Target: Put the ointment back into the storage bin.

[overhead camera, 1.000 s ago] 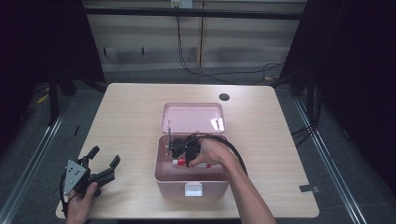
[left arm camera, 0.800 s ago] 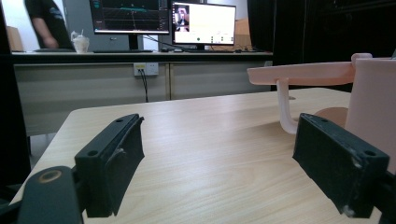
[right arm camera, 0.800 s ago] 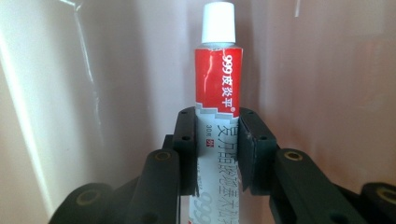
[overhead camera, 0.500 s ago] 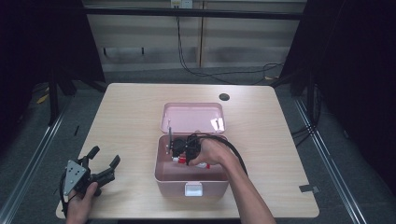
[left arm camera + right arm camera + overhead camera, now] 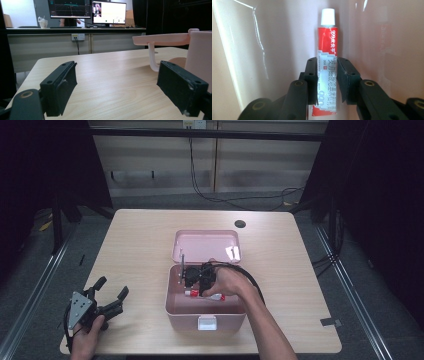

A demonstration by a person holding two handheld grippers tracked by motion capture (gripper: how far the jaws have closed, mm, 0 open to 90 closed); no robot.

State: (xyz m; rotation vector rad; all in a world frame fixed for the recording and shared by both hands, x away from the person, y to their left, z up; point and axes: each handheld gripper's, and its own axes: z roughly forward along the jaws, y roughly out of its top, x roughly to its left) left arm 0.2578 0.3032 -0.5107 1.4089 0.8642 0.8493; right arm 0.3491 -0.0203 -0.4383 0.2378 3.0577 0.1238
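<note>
1. Right gripper (image 5: 326, 75) clamped on a red-and-silver ointment tube with a white cap (image 5: 327, 57), jaws pressing its printed middle.
2. Tube held down inside the open pink plastic box (image 5: 176, 307), near its left wall, lid (image 5: 206, 244) lying back behind.
3. Left gripper (image 5: 111, 293) gaping wide and holding nothing, resting on the pale wooden table (image 5: 135, 240), well apart from the box.

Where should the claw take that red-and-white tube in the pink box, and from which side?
Grip the tube across its flat lower body, below the white cap, coming down from above into the open pink box. The body is flattened, so the pads bear on its broad faces. The right claw is already shut on it there. The left claw is open, off to the box's left.
</note>
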